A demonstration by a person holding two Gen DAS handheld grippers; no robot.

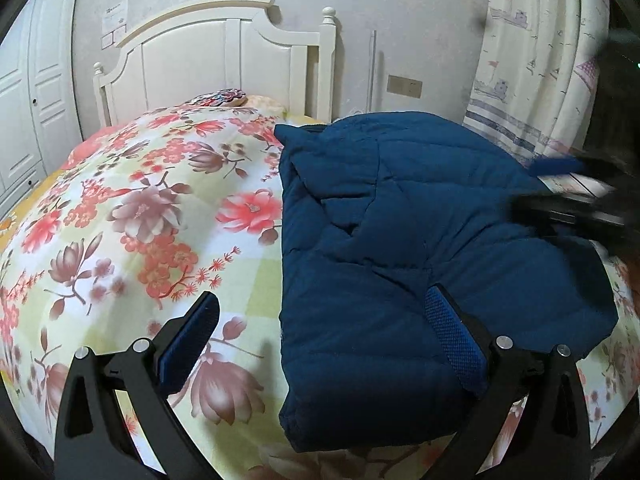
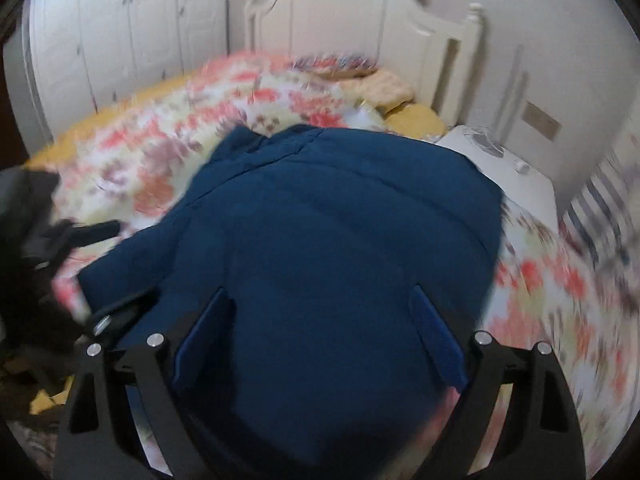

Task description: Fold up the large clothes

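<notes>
Now the dark blue padded jacket [image 1: 420, 264] lies folded into a thick block on the floral quilt [image 1: 140, 208] of the bed, toward the right side of the bed, with its collar end pointing at the far white headboard [image 1: 216, 52].

Seen from the left wrist camera, the left tongs [image 1: 320, 332] stand wide apart and hold nothing: the left finger hangs over bare quilt, the right finger [image 1: 452, 336] lies over the near part of the jacket, and the jacket's left edge runs between them. Whether that finger touches the cloth I cannot tell.

At the far right of that view the right tongs show only as a dark blur over the jacket's right edge.

From the right wrist camera the right tongs [image 2: 320, 332] are spread wide over the near half of the jacket, nothing clamped between the pads; the picture is smeared.

A curtain [image 1: 532, 60] hangs at the right, a white wardrobe [image 1: 28, 92] stands at the left, and a small white bedside table [image 2: 500, 168] sits beside the headboard.
</notes>
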